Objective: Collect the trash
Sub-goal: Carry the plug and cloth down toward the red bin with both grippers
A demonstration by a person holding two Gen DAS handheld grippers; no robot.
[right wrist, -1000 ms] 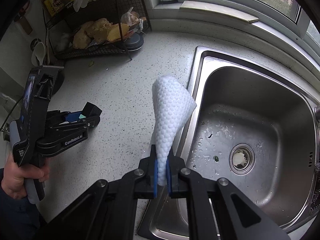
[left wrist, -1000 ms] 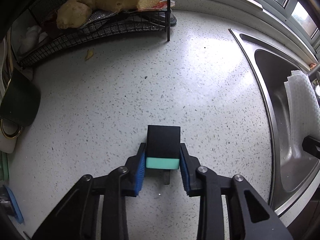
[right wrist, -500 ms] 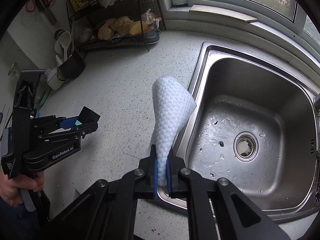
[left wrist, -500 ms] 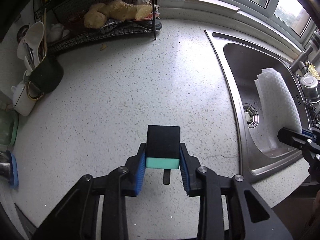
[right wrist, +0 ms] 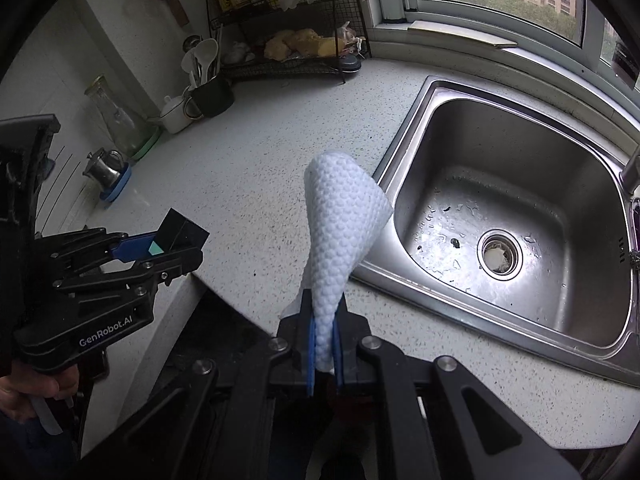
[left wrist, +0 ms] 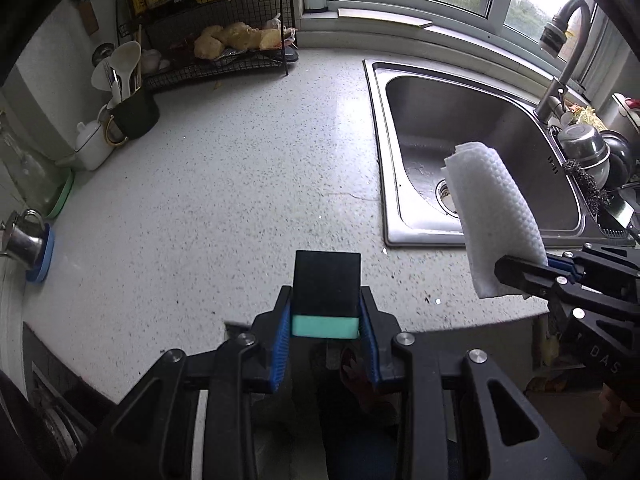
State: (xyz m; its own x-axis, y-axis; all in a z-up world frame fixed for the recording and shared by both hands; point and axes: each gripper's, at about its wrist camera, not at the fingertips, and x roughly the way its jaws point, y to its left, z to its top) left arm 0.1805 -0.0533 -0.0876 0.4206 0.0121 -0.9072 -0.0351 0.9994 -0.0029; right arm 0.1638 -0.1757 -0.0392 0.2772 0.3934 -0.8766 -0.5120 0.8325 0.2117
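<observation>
My left gripper (left wrist: 325,320) is shut on a small black block with a teal underside (left wrist: 326,292), held above the front edge of the speckled countertop (left wrist: 240,184). The same block (right wrist: 180,236) shows in the right wrist view, clamped by the left gripper (right wrist: 160,246) at the left. My right gripper (right wrist: 324,344) is shut on a folded white textured cloth (right wrist: 340,220) that stands up out of its jaws, near the counter's front edge beside the steel sink (right wrist: 600,344). In the left wrist view that cloth (left wrist: 492,216) and the right gripper (left wrist: 524,274) appear at the right.
A black wire rack (left wrist: 224,60) with ginger roots stands at the back corner. A dark utensil holder (left wrist: 134,114), a white pot (left wrist: 92,144) and a metal jug (left wrist: 24,240) line the left wall. Faucet (left wrist: 560,40) and stacked bowls (left wrist: 588,148) sit right of the sink. A hand (right wrist: 32,392) grips the left tool.
Both grippers have pulled back from the counter and risen, so the counter's front edge and dark space below now show. The block and the cloth stay clamped.
</observation>
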